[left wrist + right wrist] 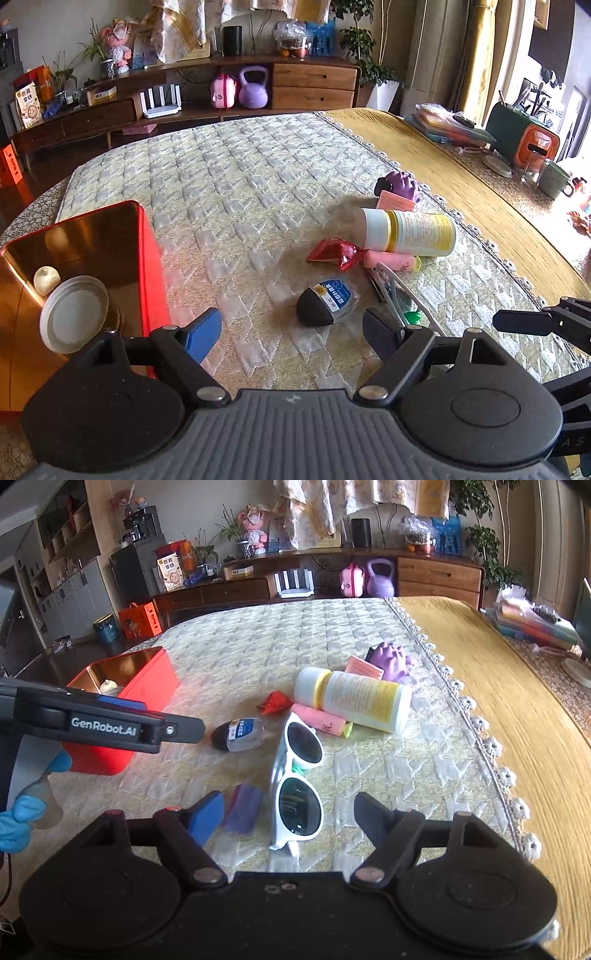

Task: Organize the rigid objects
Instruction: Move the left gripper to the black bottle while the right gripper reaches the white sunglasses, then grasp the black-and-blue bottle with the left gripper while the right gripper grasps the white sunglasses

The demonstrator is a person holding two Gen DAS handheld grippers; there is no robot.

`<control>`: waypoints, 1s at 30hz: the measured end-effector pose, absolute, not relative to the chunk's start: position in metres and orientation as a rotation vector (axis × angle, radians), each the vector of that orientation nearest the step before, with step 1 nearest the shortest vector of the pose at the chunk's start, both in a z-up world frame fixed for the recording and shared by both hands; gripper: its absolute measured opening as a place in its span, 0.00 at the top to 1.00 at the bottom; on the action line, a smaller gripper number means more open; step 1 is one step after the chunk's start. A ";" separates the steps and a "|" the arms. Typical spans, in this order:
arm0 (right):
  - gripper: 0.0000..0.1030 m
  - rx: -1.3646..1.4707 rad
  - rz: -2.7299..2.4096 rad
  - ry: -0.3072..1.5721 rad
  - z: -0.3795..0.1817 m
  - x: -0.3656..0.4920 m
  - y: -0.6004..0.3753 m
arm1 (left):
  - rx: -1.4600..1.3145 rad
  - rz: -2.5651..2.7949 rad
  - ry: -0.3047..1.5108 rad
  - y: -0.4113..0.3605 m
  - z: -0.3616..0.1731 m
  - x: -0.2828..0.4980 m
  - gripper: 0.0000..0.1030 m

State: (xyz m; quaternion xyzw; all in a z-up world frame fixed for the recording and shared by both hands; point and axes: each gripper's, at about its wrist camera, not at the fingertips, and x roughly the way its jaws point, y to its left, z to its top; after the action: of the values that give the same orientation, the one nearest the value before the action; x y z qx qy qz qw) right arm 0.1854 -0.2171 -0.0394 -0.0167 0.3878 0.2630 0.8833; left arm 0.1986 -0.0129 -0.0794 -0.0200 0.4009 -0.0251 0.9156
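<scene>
I note my right fingers (290, 818) open around the white sunglasses (297, 775), lying lengthwise between them; left fingers (291, 332) open, empty.

Both wrist cameras are looking steeply down over a quilted mat (229, 177), close above it. They are sharing the red tin (147, 686), yellow-banded bottle (410, 230) and far sideboard (439, 576).
</scene>
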 end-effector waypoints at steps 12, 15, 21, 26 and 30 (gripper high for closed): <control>0.50 0.010 0.529 0.870 -0.058 0.206 -0.220 | -0.051 -0.069 0.887 -0.023 -0.106 0.236 0.19; 0.52 -0.012 0.525 0.856 -0.057 0.204 -0.217 | -0.036 -0.069 0.895 -0.025 -0.112 0.239 0.19; 0.52 -0.097 0.523 0.821 -0.058 0.195 -0.208 | 0.017 -0.063 0.892 -0.033 -0.121 0.239 0.21; 0.64 -0.122 0.528 0.801 -0.058 0.191 -0.204 | 0.050 -0.087 0.865 -0.039 -0.119 0.237 0.37; 0.65 -0.111 0.523 0.793 -0.057 0.191 -0.205 | 0.074 -0.111 0.854 -0.044 -0.118 0.234 0.53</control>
State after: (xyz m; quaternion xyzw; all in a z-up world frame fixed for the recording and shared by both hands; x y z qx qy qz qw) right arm 0.1911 -0.2050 -0.0572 -0.0535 0.3816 0.2517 0.8878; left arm 0.2342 -0.0444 -0.1179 0.0359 0.4139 -0.0536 0.9080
